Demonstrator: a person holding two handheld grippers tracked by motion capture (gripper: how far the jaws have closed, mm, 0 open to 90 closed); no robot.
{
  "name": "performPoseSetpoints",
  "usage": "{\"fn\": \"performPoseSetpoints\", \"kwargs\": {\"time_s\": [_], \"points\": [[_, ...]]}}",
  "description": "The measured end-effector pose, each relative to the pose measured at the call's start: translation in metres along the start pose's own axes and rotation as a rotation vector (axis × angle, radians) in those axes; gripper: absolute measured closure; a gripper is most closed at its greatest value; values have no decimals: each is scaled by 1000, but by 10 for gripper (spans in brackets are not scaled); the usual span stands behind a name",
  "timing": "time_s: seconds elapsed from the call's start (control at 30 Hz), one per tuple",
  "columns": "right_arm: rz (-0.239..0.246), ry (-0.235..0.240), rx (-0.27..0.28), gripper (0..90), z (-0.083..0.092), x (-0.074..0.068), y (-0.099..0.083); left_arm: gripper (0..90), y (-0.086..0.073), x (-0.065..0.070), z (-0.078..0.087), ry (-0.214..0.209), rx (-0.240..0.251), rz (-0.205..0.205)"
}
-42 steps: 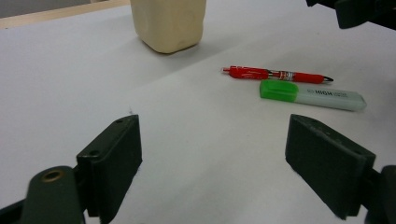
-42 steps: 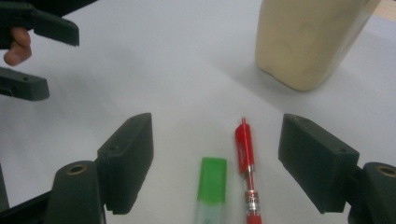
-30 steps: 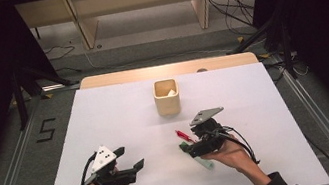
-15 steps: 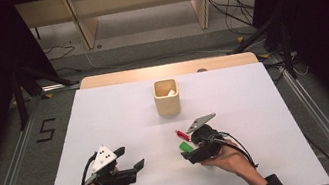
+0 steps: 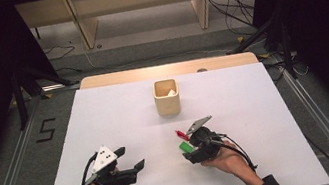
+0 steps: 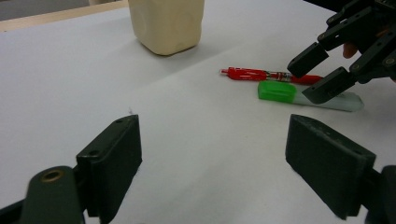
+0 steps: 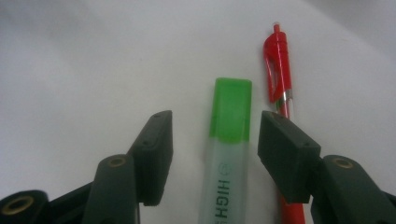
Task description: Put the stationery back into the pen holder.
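A green-capped highlighter lies flat on the white table, with a red pen right beside it. My right gripper is low over the highlighter, one jaw on each side of its clear barrel. The jaws have just been closing; a gap still shows at the left jaw, so they do not press on it. From above, this gripper sits at front right, with the highlighter's cap and the pen at its tip. My left gripper rests open at front left, nothing between its jaws.
A beige square cup stands upright at the table's middle, toward the far side, with something white inside. In the left gripper view the cup rises beyond the pen and highlighter. Dark floor and cables surround the table.
My right gripper has sunk toward the table and its jaws have narrowed around the highlighter. The left gripper has stayed where it was.
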State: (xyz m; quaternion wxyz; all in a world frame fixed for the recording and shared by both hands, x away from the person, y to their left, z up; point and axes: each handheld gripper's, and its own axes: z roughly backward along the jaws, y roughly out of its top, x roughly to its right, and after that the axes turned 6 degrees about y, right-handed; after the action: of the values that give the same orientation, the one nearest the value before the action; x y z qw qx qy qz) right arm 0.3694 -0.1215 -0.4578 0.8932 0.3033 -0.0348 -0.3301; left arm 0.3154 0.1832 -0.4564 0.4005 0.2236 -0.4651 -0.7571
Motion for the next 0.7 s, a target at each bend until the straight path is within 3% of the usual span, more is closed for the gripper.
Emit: {"fn": "performPoseSetpoints", "kwargs": {"time_s": [0.53, 0.7], "points": [[-30, -14, -36, 534, -13, 5, -4, 180, 0, 1, 0, -2, 0, -1], [-15, -44, -48, 572, -16, 2, -3, 179, 0, 1, 0, -3, -1, -4]]}}
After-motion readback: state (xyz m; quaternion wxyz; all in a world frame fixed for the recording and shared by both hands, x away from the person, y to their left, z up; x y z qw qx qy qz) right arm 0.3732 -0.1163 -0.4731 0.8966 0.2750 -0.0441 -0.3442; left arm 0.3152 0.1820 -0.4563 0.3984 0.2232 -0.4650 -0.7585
